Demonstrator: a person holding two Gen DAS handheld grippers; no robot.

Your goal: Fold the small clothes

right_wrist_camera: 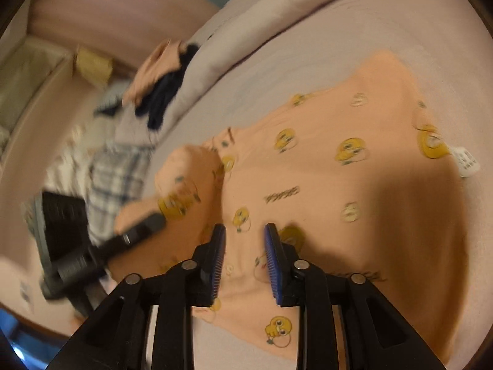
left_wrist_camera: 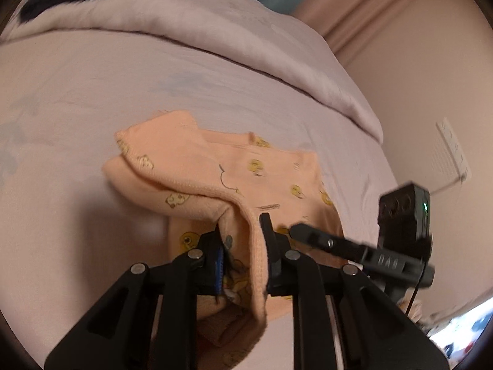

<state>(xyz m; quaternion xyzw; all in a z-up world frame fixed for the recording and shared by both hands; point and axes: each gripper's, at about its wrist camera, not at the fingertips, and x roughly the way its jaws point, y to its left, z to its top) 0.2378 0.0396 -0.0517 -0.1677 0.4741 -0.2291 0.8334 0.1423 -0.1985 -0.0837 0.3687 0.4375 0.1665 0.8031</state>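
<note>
A small peach garment (left_wrist_camera: pixel 246 178) printed with yellow cartoon birds lies on a pale pink bed sheet (left_wrist_camera: pixel 77 98). My left gripper (left_wrist_camera: pixel 243 228) is shut on a hemmed edge of the garment, which hangs folded over between the fingers. The right gripper (left_wrist_camera: pixel 305 231) shows beside it in this view, its tip over the cloth. In the right wrist view the garment (right_wrist_camera: pixel 354 178) spreads flat, with a white label (right_wrist_camera: pixel 466 162) at its right edge. My right gripper (right_wrist_camera: pixel 245 231) is open just above the cloth, with nothing between its blue pads (right_wrist_camera: pixel 272 256).
A rolled pale duvet (left_wrist_camera: pixel 231 37) runs across the far side of the bed. A pile of other clothes (right_wrist_camera: pixel 160 92), peach, dark and plaid, lies at the left in the right wrist view. The bed edge and a wall (left_wrist_camera: pixel 416 71) are to the right.
</note>
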